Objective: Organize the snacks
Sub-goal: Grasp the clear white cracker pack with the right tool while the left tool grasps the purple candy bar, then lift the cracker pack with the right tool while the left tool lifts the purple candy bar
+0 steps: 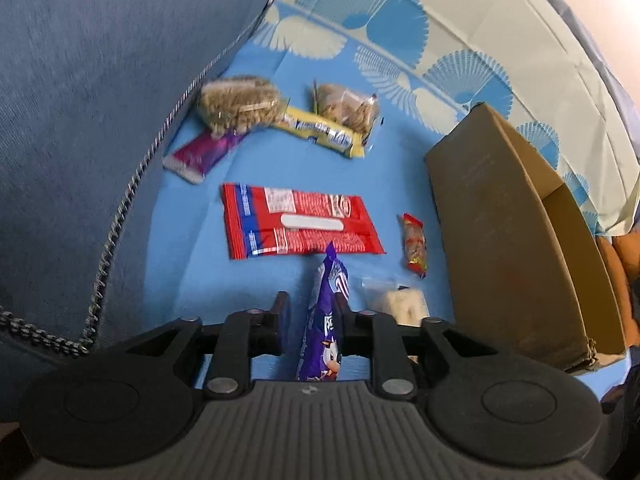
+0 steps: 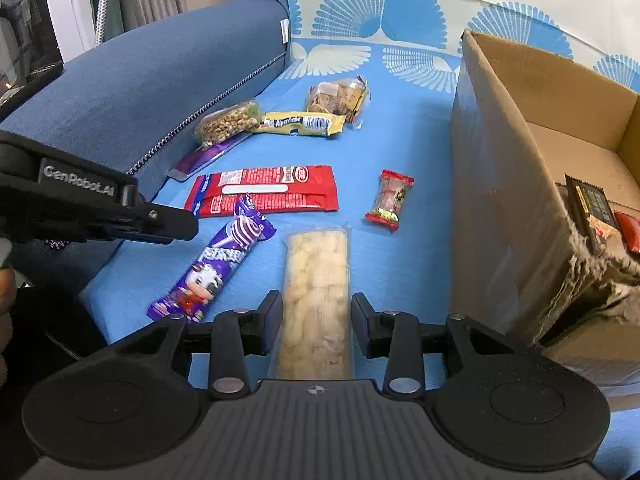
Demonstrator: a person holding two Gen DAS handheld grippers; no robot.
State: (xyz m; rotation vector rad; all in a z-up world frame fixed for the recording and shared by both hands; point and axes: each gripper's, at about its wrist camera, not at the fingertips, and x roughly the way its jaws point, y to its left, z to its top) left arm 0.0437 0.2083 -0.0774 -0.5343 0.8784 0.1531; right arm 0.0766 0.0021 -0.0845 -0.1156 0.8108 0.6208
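With the right gripper spread around the clear puffed-snack pack — pads not yet touching — close squarely mid-width, gently, before lifting toward the cardboard box.

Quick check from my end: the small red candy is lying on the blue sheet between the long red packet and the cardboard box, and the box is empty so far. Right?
Not quite. The small red candy does lie on the blue sheet between the long red packet and the cardboard box, but the box is not empty: the right wrist view shows a dark packet and a red one inside it.
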